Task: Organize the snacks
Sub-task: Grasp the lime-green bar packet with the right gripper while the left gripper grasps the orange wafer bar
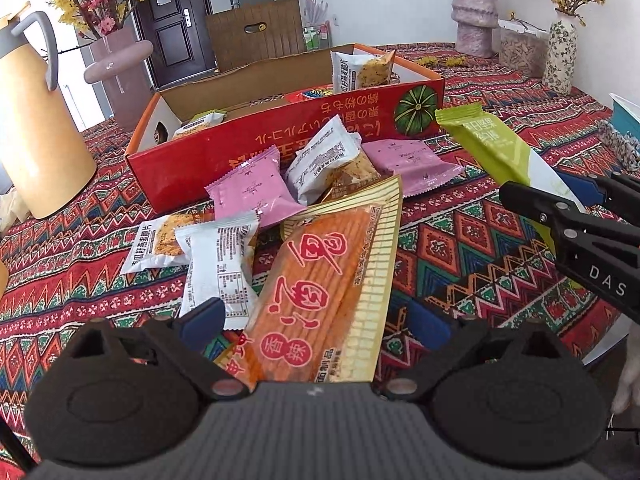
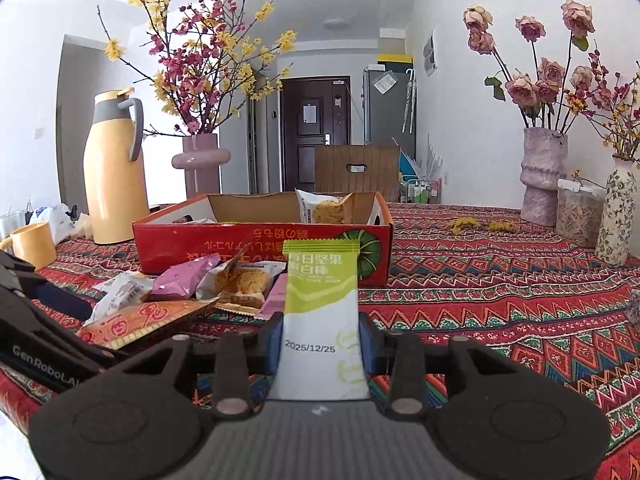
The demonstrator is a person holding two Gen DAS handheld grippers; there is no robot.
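Note:
A long orange-and-gold snack packet (image 1: 320,272) lies on the patterned tablecloth between the wide-apart fingers of my left gripper (image 1: 314,320); the pads stand clear of it. Beyond it is a heap of pink packets (image 1: 252,188) and white packets (image 1: 220,264). Behind the heap stands an open red cardboard box (image 1: 280,152) with a few packets inside. My right gripper (image 2: 322,340) is shut on a green-and-white packet (image 2: 320,280) and holds it upright above the table, in front of the box (image 2: 260,248). In the left wrist view that packet (image 1: 492,148) shows at the right.
A tall yellow thermos jug (image 2: 114,168) and a yellow mug (image 2: 34,244) stand at the left of the box. Flower vases (image 2: 542,176) and a clear lidded jar (image 2: 578,212) line the far right. The table's edge (image 1: 612,344) runs close by on the right.

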